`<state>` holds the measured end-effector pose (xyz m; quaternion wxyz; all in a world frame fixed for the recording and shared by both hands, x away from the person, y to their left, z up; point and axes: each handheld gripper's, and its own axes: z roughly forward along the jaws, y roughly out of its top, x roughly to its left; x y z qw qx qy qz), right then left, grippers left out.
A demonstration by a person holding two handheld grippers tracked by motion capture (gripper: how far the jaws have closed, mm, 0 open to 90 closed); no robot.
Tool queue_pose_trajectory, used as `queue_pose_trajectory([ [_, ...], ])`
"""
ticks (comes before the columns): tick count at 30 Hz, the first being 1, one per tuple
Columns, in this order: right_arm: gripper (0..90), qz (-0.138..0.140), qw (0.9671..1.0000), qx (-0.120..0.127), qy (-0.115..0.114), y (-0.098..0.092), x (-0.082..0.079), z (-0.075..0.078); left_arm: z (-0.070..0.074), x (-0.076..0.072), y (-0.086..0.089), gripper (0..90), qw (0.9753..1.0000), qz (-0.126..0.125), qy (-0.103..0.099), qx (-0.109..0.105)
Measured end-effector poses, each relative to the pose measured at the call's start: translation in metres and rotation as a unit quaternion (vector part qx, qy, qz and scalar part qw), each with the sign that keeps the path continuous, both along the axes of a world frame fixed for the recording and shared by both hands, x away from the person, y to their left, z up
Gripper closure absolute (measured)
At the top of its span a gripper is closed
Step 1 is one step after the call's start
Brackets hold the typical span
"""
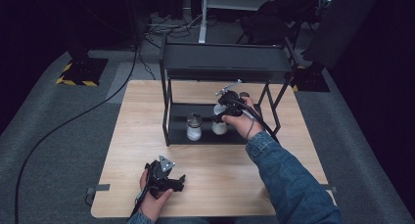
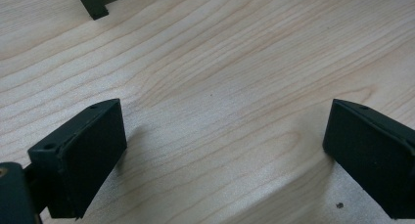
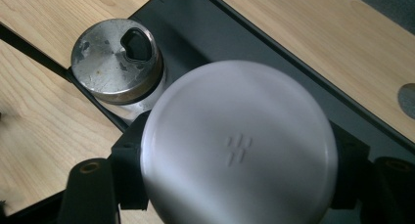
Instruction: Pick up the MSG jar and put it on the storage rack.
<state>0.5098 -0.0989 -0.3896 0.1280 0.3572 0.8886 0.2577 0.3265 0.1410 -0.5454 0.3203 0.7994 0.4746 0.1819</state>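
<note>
Filling our right gripper view, a white jar (image 3: 239,145) sits clamped between the right gripper (image 3: 240,177) jaws, over the front edge of the rack's bottom shelf (image 3: 195,23), just beside a shaker (image 3: 116,62) with a metal lid. We judge it best to hold it upright and clear of the shaker. Our left gripper (image 2: 220,155) rests spread wide on the table (image 2: 235,53), near its front edge
</note>
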Motion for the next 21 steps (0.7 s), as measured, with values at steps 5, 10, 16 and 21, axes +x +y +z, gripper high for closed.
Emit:
queue_pose_trajectory([
  [5,30.9,0.004,1.0000,-0.003,0.003,0.007,0.004,-0.009,0.000,0.000,0.000,2.2,1.0000,0.000,0.000,0.000],
  [10,30.9,0.004,1.0000,-0.002,0.008,0.012,0.007,-0.015,0.000,0.000,0.000,2.2,1.0000,0.000,0.000,0.000],
  [16,30.9,0.000,0.9999,-0.002,0.016,0.013,0.010,-0.024,0.000,0.000,0.000,2.2,1.0000,0.000,0.000,0.000],
  [21,30.9,0.000,0.9998,-0.002,0.021,0.016,0.011,-0.029,0.000,0.000,0.000,2.2,1.0000,0.000,0.000,0.000],
])
